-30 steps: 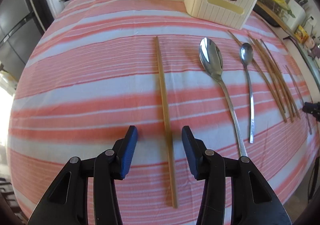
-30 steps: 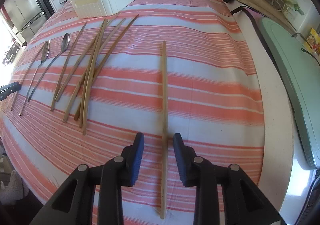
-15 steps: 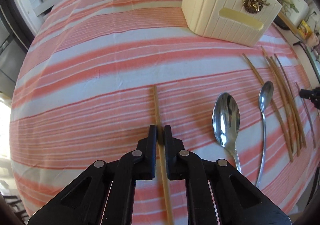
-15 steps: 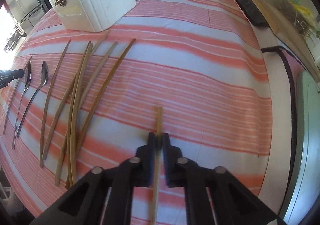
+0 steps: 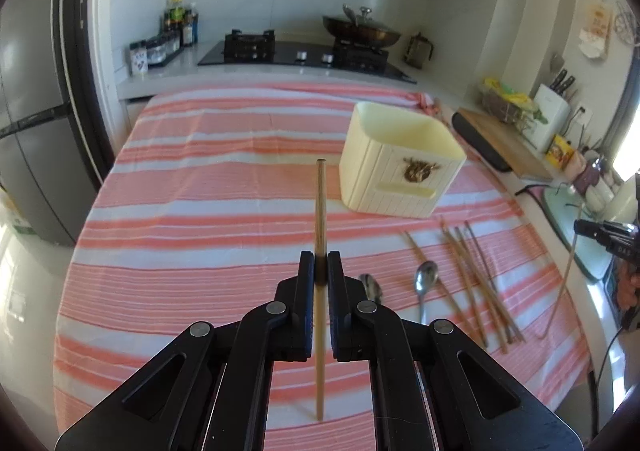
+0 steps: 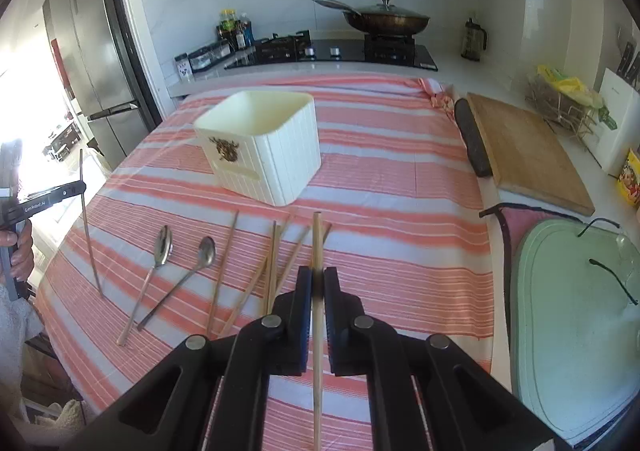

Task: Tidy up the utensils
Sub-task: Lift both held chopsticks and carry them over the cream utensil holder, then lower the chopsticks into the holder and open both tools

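The left gripper [image 5: 320,265] is clamped on one chopstick [image 5: 320,207], held upright above the striped cloth [image 5: 192,251]; the right gripper [image 6: 317,279] clamps another chopstick [image 6: 317,247]; the cream holder [image 5: 400,167] stands at one o'clock, bare cloth between; spoons [image 6: 184,251] lie at ten o'clock.

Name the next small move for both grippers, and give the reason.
Probably carry both chopsticks over the cream holder and lower them in. The left gripper and right gripper each hold a chopstick lifted, jaws shut, and the holder's open top looks empty.
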A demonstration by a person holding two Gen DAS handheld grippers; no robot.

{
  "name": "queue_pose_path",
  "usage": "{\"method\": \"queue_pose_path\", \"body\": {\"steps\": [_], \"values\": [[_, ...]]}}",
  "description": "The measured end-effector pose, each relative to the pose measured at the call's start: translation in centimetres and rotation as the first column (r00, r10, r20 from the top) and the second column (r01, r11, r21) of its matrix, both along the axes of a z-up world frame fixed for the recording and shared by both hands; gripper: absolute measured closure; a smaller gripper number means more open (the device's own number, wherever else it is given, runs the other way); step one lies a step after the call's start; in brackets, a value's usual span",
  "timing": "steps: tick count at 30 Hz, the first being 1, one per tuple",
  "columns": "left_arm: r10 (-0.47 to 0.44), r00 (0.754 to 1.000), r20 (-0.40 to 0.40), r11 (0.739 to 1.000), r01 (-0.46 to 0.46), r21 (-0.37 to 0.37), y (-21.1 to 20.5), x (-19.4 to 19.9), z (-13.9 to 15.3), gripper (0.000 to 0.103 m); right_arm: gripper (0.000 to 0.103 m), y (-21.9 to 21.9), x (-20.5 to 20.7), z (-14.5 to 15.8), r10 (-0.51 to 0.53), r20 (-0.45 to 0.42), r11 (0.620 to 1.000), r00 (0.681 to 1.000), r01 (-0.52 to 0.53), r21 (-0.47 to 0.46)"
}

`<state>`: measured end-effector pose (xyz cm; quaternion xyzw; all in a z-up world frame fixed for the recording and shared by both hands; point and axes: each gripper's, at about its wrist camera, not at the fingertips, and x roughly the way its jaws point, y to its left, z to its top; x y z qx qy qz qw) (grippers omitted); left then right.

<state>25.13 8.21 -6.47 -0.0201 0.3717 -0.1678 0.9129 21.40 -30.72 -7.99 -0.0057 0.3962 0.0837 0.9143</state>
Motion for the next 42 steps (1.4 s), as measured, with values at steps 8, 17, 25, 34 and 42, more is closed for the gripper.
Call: {"method": "queue_pose_path", "body": {"steps": [8, 17, 25, 34, 42], "values": [[0.017, 0.99, 0.14, 0.998, -0.009, -0.057, -0.5, 0.4, 6.0, 0.099, 0.097, 1.4, -0.9, 5.6, -0.003, 0.17, 1.0, 0.985, 0.005, -0.009], [0.063, 0.945, 0.322, 0.986, -0.009, -0.165, -5.8, 7.2, 15.0, 0.099, 0.097, 4.0, 7.0, 15.7, -0.043, 0.453, 0.997, 0.891, 0.012, 0.07], [0.077, 0.976, 0.205, 0.988, -0.047, -0.149, -11.9, 15.8, 10.2, 0.099, 0.097, 7.2, 15.1, 12.2, -0.055, 0.466, 0.994, 0.883, 0.006, 0.107], [-0.001, 0.996, -0.088, 0.999, -0.004, -0.052, -14.8, 20.4, 1.8, 0.098, 0.096, 7.5, 22.9, 1.5, -0.035, 0.063, 0.992, 0.997, 0.027, 0.12], [-0.016, 0.998, -0.058, 0.997, 0.011, -0.081, -12.7, 16.9, 2.5, 0.064, 0.055, 6.4, 21.1, 2.2, -0.058, 0.126, 0.984, 0.99, 0.036, 0.172]]}}
